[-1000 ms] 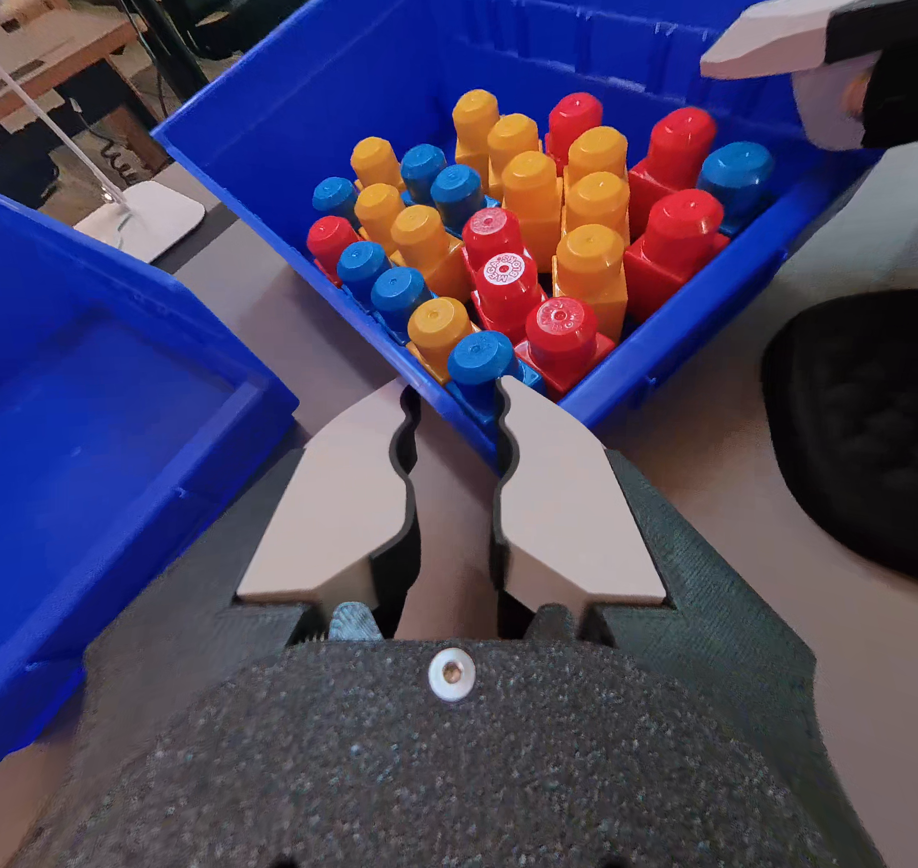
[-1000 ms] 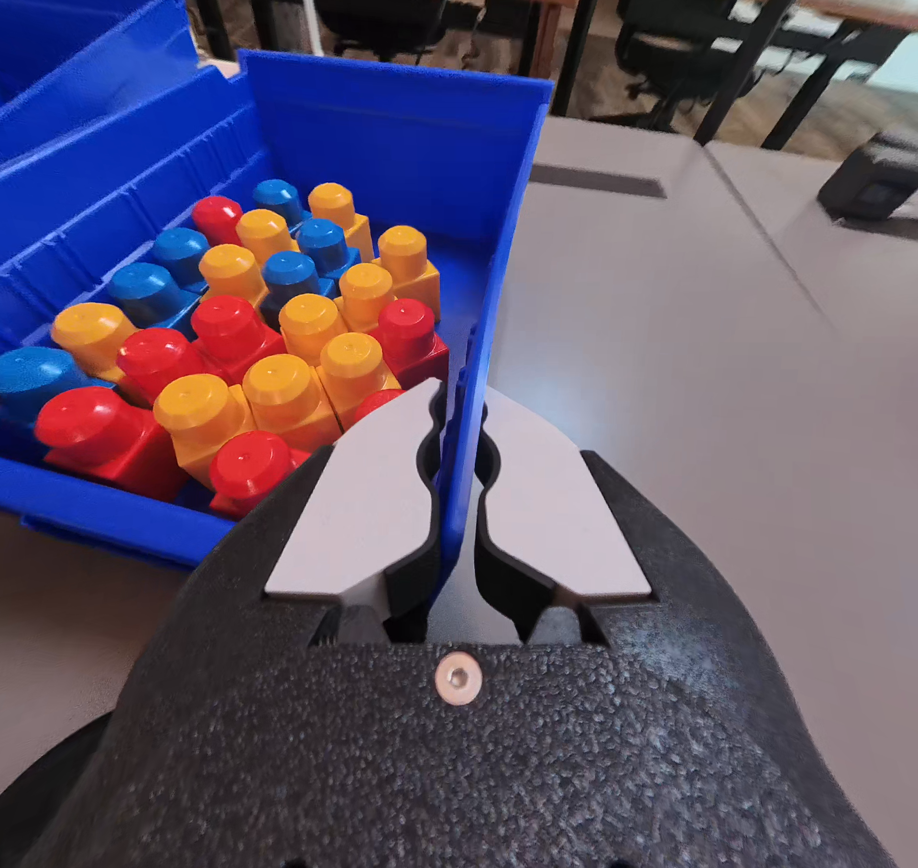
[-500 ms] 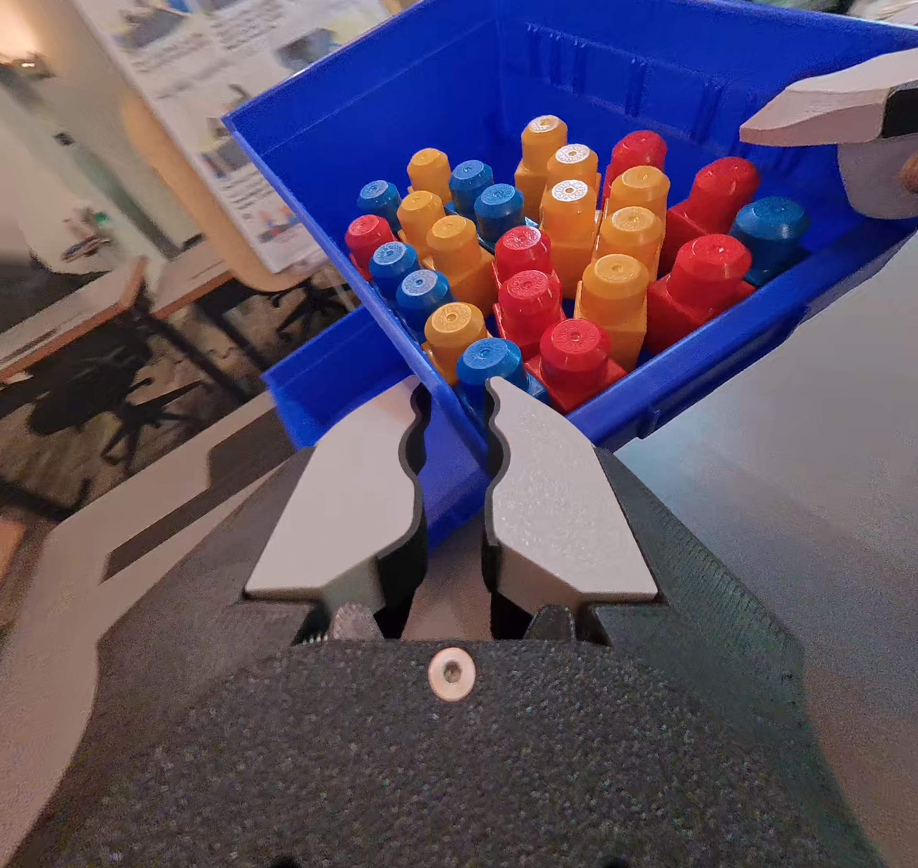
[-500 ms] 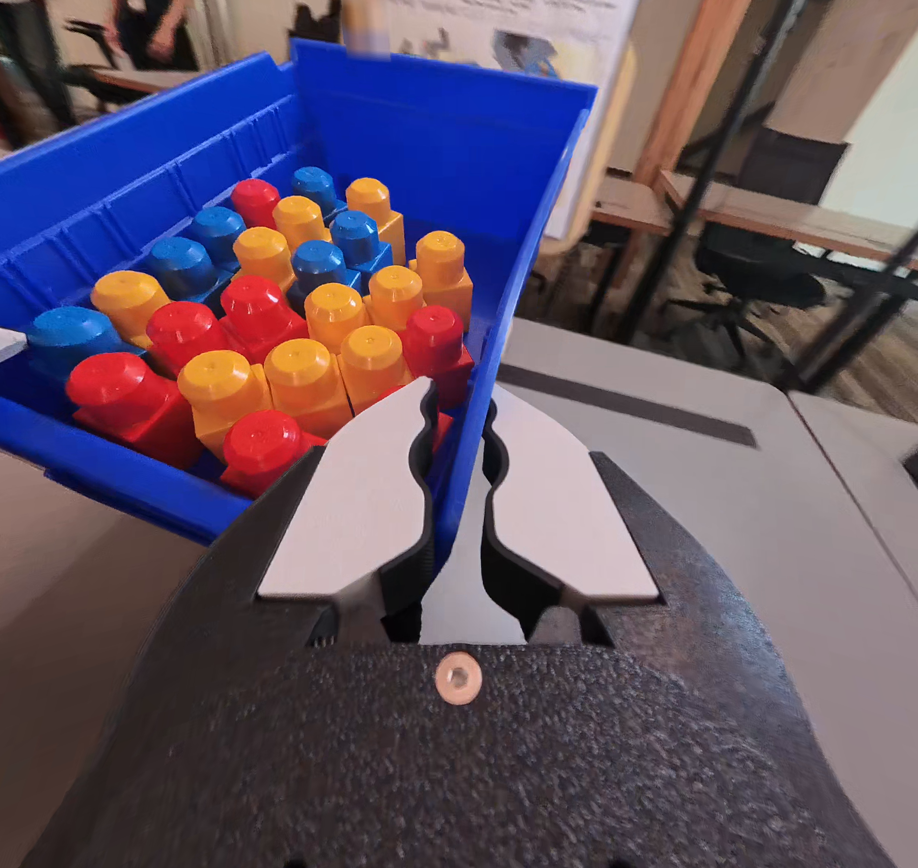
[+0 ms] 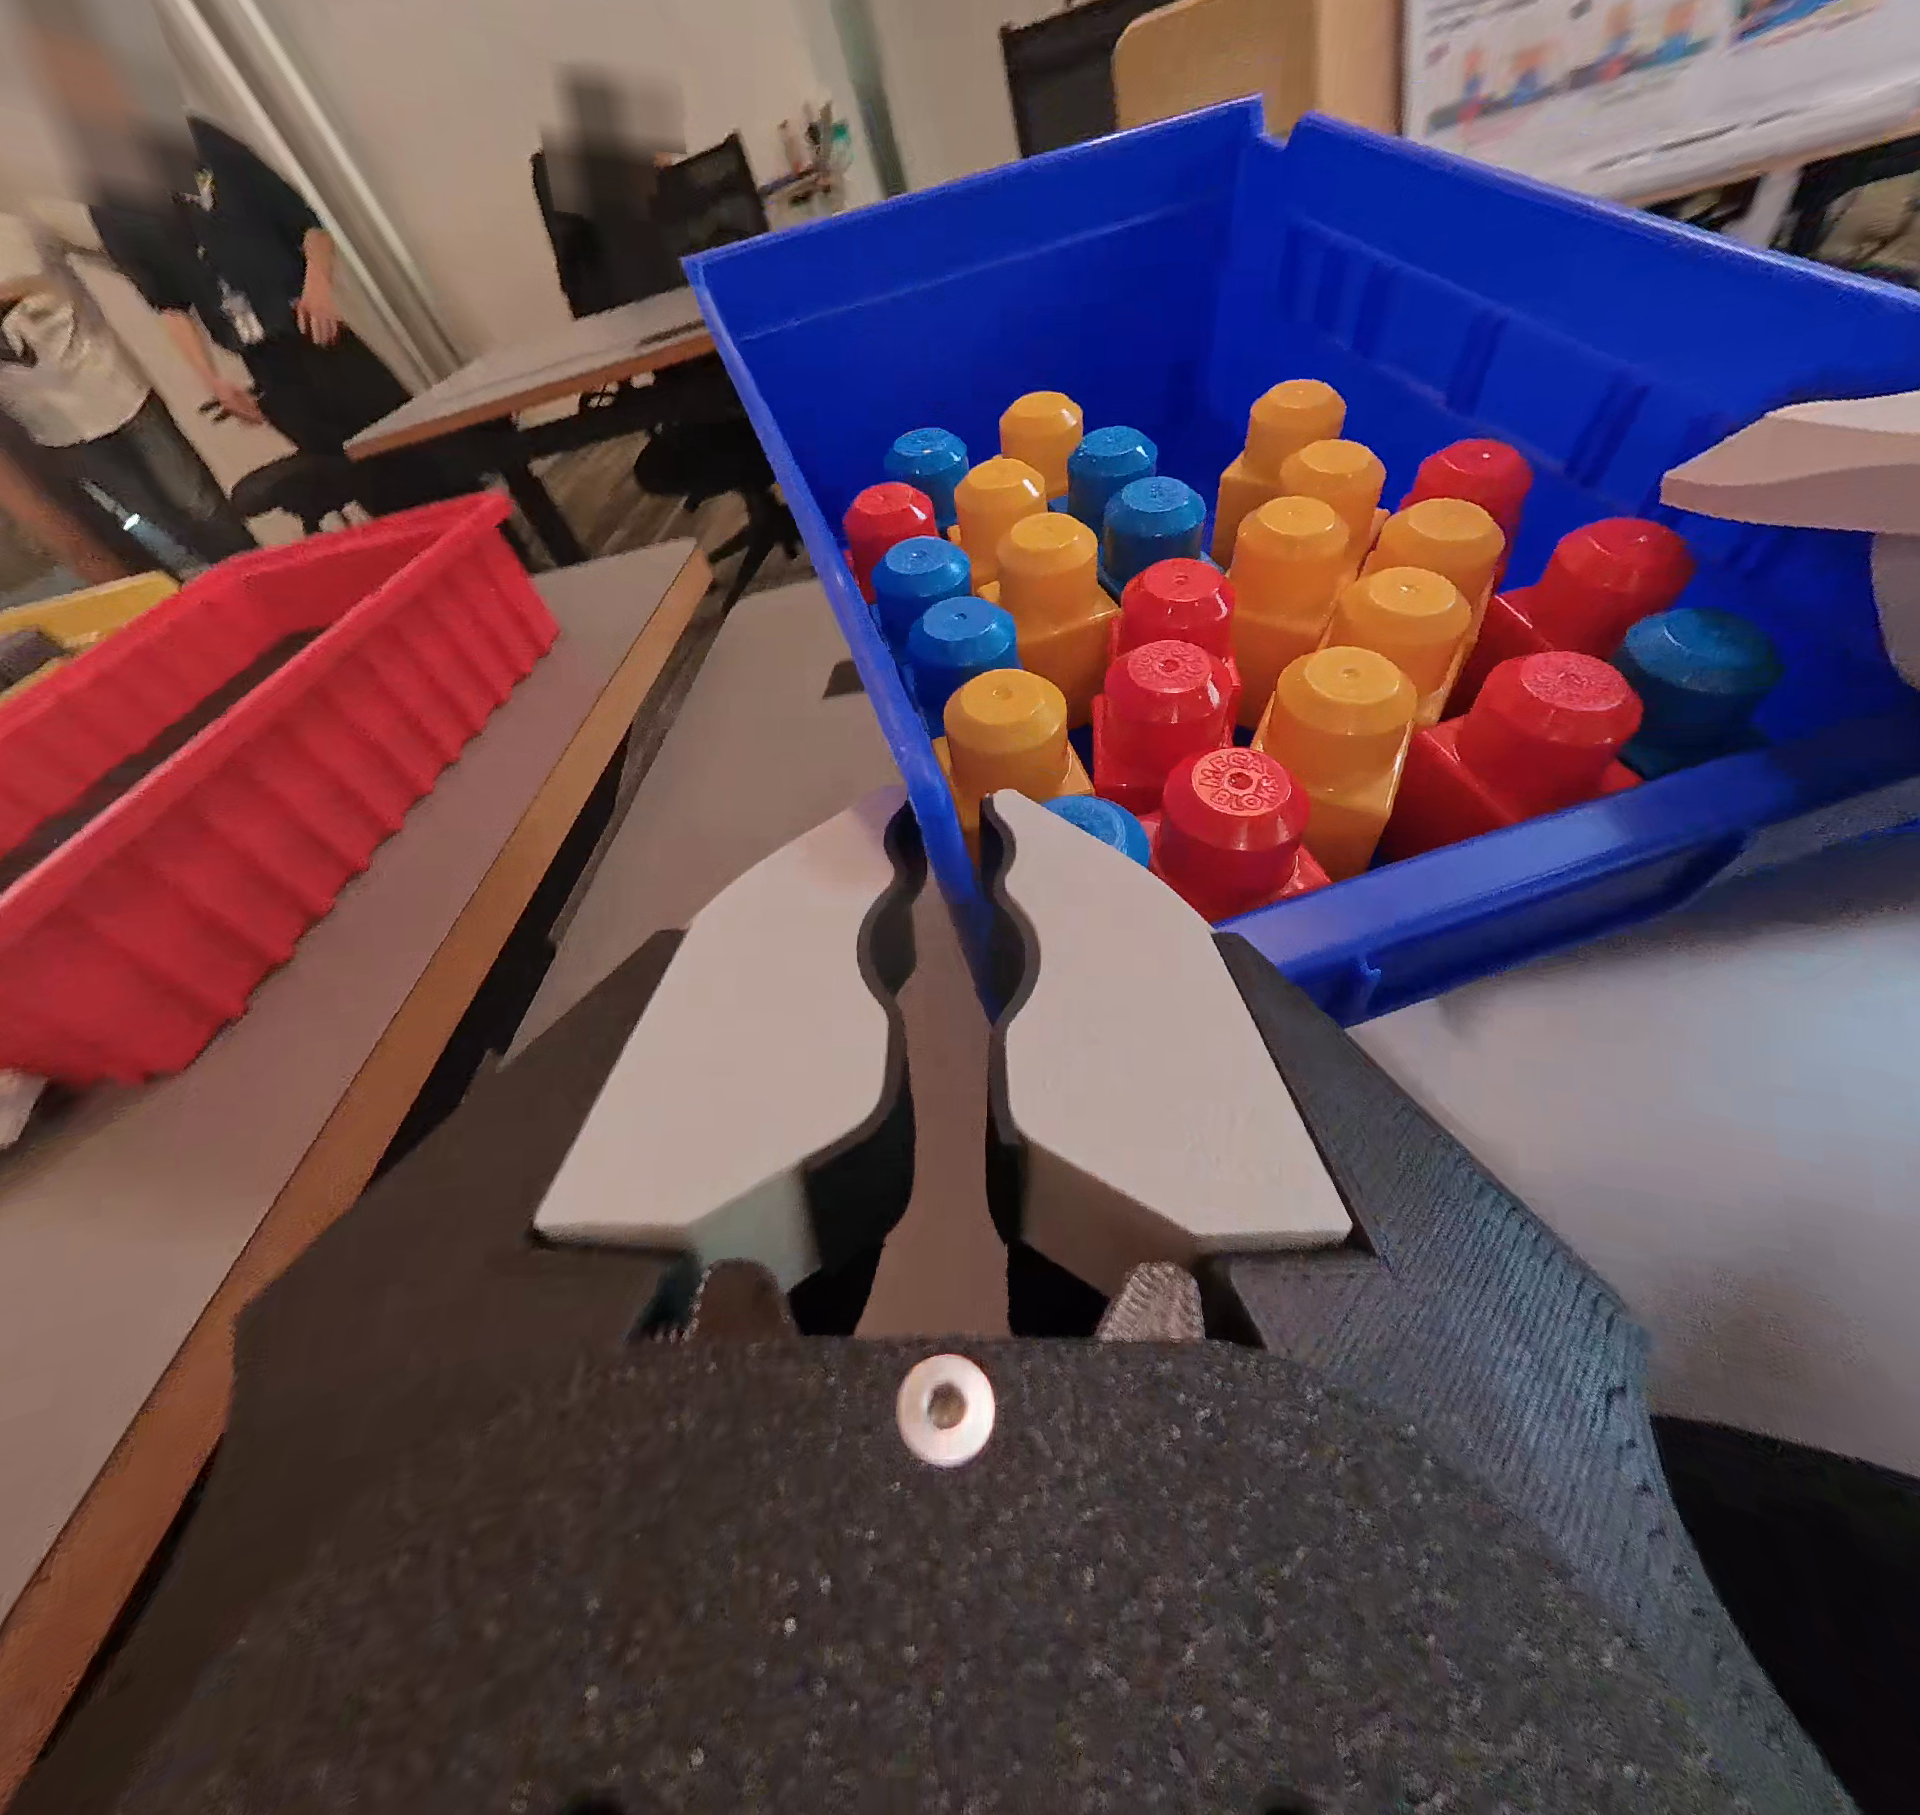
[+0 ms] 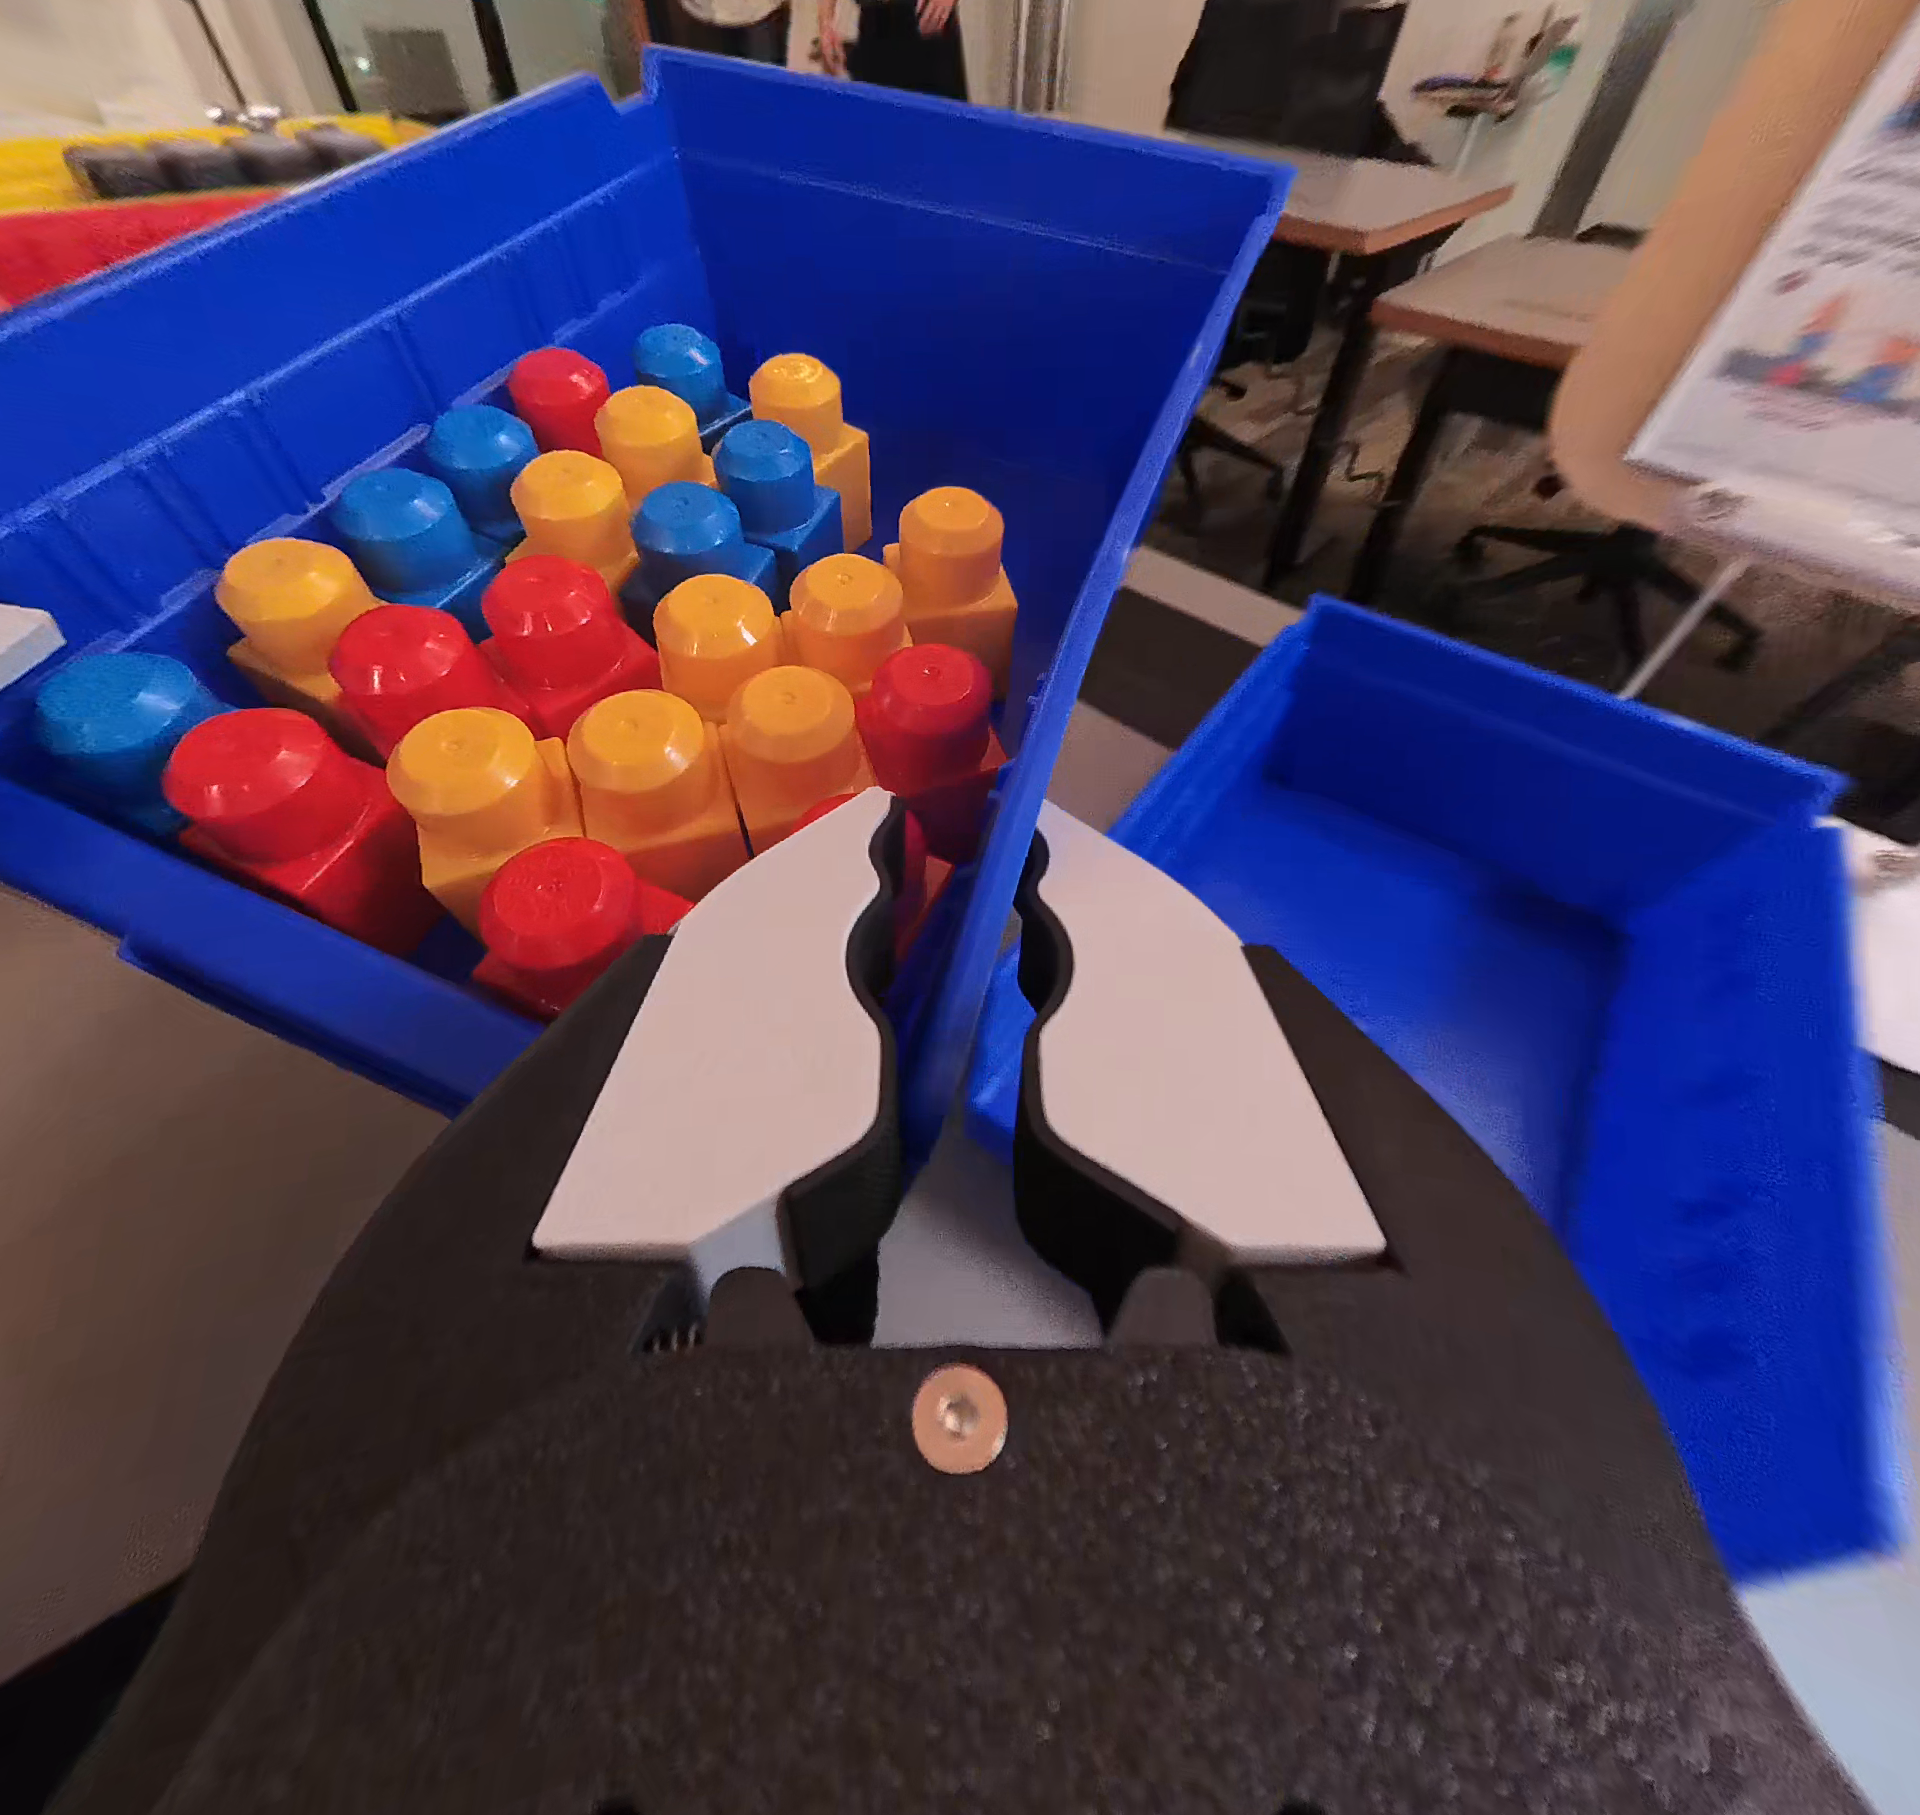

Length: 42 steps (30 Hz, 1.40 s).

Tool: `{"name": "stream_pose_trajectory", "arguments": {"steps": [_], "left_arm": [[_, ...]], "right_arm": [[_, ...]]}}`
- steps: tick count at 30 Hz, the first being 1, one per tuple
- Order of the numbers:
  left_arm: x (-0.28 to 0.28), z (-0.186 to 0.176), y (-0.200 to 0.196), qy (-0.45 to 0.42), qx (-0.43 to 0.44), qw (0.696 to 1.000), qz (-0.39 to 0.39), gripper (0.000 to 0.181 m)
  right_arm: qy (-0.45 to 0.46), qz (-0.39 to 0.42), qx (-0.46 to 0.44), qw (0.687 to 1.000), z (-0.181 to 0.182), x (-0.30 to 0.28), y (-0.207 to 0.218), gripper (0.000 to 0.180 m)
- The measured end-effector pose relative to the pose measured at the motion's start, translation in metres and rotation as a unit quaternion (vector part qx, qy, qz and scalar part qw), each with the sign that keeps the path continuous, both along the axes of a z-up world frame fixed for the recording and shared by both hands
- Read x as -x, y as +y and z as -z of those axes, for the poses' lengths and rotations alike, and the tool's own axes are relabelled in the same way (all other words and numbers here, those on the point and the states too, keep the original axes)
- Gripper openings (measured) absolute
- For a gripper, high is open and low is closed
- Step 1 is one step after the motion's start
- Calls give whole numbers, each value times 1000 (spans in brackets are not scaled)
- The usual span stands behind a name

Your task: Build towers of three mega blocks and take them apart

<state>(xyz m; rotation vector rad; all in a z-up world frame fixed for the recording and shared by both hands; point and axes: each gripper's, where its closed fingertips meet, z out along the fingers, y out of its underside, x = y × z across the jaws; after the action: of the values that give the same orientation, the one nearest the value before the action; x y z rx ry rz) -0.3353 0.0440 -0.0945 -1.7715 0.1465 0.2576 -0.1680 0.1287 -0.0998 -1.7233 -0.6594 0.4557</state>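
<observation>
The left gripper (image 5: 948,815) pinches one side wall of the blue bin (image 5: 1039,311). The right gripper (image 6: 961,815) pinches the other side wall. Red, yellow and blue blocks (image 6: 644,757) stand packed inside the bin. An empty blue bin (image 6: 1714,1090) sits beside it on the tabletop (image 5: 1610,1142).

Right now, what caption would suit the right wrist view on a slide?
Right gripper clamps the side wall of a blue bin packed with red, yellow and blue blocks; an empty blue bin sits beside.
</observation>
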Motion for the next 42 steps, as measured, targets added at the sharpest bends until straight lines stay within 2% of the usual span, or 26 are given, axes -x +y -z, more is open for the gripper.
{"name": "stream_pose_trajectory", "arguments": {"steps": [6,12,15,17,19,23,26,28,31,34,36,39,42], "left_arm": [[48,55,6,-12,57,997,-45,8],[78,110,23,-36,102,991,-80,6],[86,135,32,-56,109,988,-91,6],[86,137,35,-85,109,987,-84,5],[88,139,37,-77,109,986,-96,7],[85,139,42,-78,100,986,-107,7],[79,139,49,-74,100,987,-103,7],[71,139,54,-62,100,989,-94,7],[58,139,66,-41,108,991,-73,8],[45,140,81,-21,123,991,-47,11],[40,141,90,-23,131,991,-35,12],[38,141,104,-40,136,990,-24,12],[37,142,108,-76,141,987,-5,14]], "right_arm": [[-17,-31,61,998,62,55,12,20],[-48,-42,112,992,120,83,22,24],[-66,-34,82,994,128,88,27,29],[-71,-36,85,993,129,88,30,32],[-70,-40,82,993,128,87,28,33],[-79,-56,55,994,117,75,5,36],[-57,-76,28,995,94,49,-21,39],[-47,-61,-4,997,73,16,-27,42],[-56,7,-32,998,50,-55,-10,52],[-74,85,-26,993,45,-128,23,64],[-95,125,5,988,57,-166,46,73],[-110,152,72,980,91,-197,76,76],[-130,135,162,969,140,-204,91,61]]}}
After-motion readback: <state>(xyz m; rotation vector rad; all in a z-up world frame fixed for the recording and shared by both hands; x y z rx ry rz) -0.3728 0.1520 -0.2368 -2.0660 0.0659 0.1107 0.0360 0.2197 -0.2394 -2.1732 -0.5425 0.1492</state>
